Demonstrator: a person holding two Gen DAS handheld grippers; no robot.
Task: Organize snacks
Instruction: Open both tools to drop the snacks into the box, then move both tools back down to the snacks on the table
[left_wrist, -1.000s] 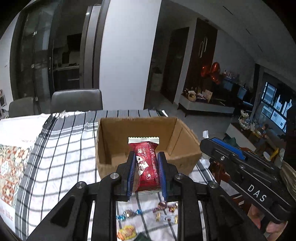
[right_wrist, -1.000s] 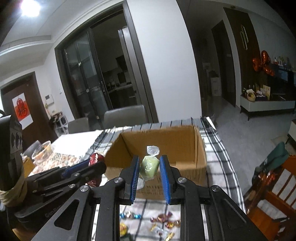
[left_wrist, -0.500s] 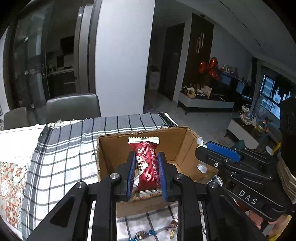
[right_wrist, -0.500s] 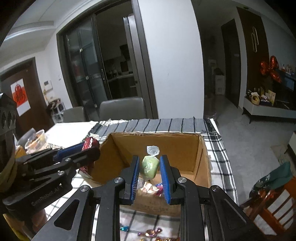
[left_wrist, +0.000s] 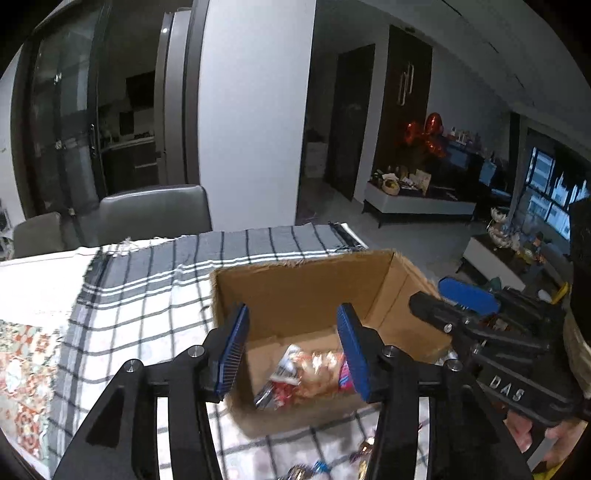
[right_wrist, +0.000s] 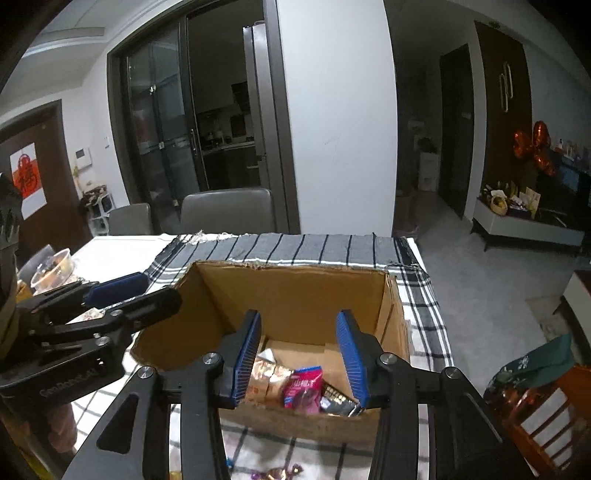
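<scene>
Both at the release. Left tongs (left_wrist: 293, 349) and right tongs (right_wrist: 299, 354) opening over the cardboard box (right_wrist: 295, 291), nothing between the pads. Snack packets (right_wrist: 301, 386) lying on the box floor; loose candies (right_wrist: 275, 472) left nearer on the checked cloth (left_wrist: 147, 280). Best: open fully, lift clear of the rim, then back for the candies.

One cardboard box (right_wrist: 295, 295) sits right in front of both grippers. Two grey chairs (right_wrist: 227, 208) behind it, and a handful of snack packets (right_wrist: 303, 387) inside, can't count them exactly.
</scene>
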